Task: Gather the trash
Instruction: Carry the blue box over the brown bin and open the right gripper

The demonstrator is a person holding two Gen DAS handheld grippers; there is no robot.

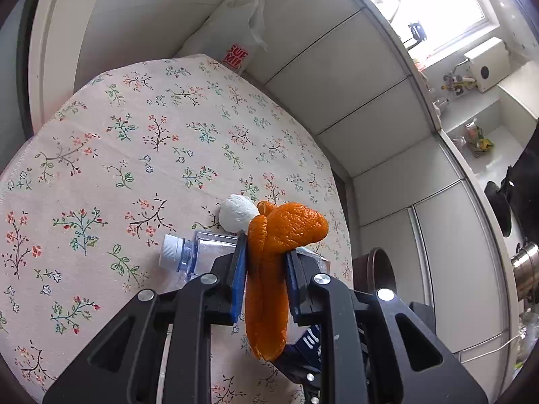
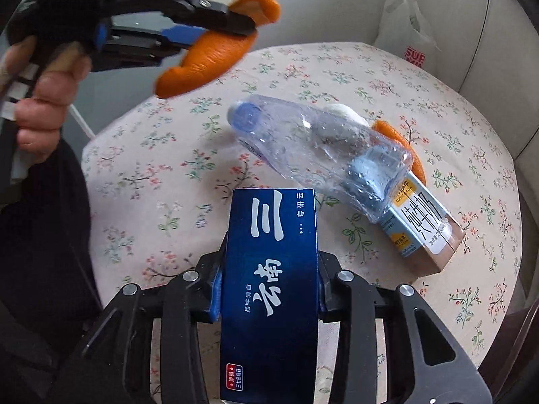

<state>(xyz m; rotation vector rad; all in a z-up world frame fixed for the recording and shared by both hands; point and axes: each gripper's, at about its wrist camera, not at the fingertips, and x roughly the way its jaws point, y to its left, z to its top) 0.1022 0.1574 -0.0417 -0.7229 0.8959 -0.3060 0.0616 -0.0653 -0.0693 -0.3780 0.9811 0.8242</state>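
Trash in hand: orange peel [image 1: 279,245] is clamped between the blue pads of the left tool [image 1: 266,262] and is held lifted above the counter [image 1: 101,141]; a dark blue carton [image 2: 269,289] is clamped in the right tool [image 2: 269,286].
Left tool: closed on the peel, which droops out below and curls over above the fingers; a person's hand [image 2: 40,101] is seen on its grip in the right wrist view.
Right tool: closed on the sides of the carton, which is held low over the near edge of the counter.
Trash left on the counter: a clear plastic bottle [image 2: 320,155] with a blue cap is lying on its side; a crumpled white tissue [image 1: 237,213] and a second piece of peel [image 2: 401,144] lie just behind it; a small milk carton [image 2: 421,225] lies at its base.
Step judged: two pieces have been picked up and are not yet dropped anywhere.
Next move judged: both loads must be carried to a bin or bag and released; a white plastic bag [image 2: 407,30] stands beyond the far edge of the counter, though whether it is the target cannot be told.
Writing: large white Chinese characters and a small red badge are printed on the blue carton; black Chinese characters on the milk carton; red letters "SUP" on the bag.
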